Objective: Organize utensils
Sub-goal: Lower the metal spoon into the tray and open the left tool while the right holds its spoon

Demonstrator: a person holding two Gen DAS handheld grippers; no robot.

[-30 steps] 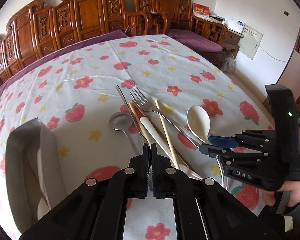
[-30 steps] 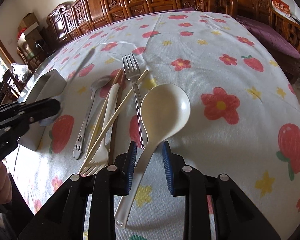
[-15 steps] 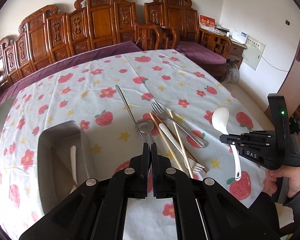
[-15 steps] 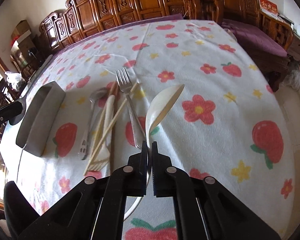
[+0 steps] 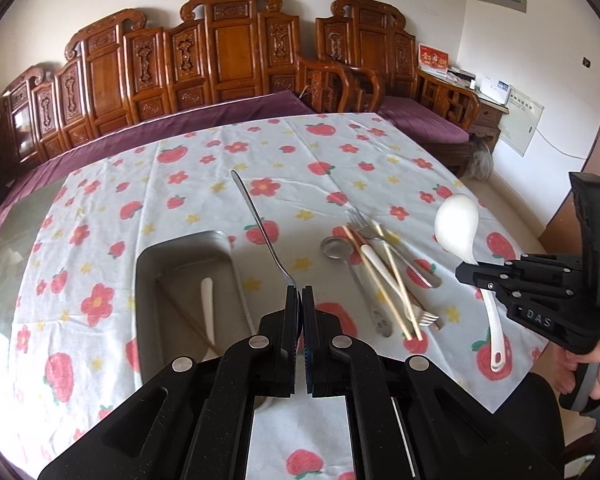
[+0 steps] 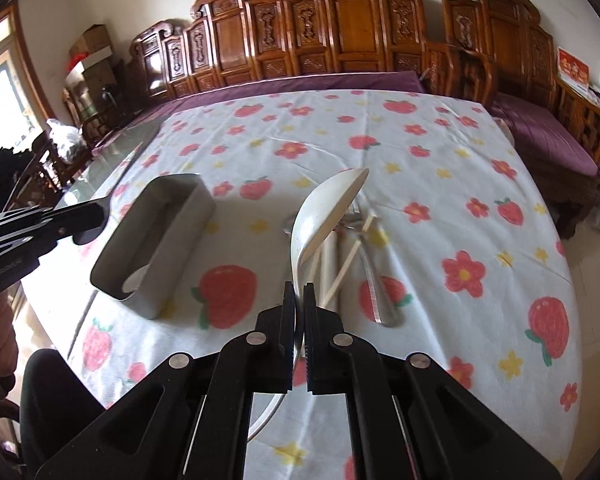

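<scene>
My left gripper [image 5: 301, 292] is shut on a slim metal utensil [image 5: 256, 220] whose long handle points away over the table; its other end is hidden under the fingers. It hangs beside the grey tray [image 5: 148, 264], which holds a white utensil [image 5: 207, 304] and a thin stick. On the right, my right gripper [image 6: 299, 292] is shut on the handle of a white spoon [image 6: 324, 208], lifted clear of the cloth with its bowl up. The left wrist view shows the white spoon [image 5: 456, 228] in the right gripper [image 5: 466, 272]. The grey tray [image 6: 112, 272] lies left of it.
A pile of utensils [image 5: 380, 272] lies on the flowered tablecloth [image 5: 204, 184]: a metal spoon [image 5: 334, 246], a fork, chopsticks and a white-handled piece. Carved wooden benches [image 5: 228, 48] with purple cushions run behind the table. A hand [image 5: 596, 364] holds the right gripper.
The right gripper shut on the white spoon's handle and lifted it off the cloth. Both grippers rose; the left one carried its metal utensil leftward, toward the tray.
</scene>
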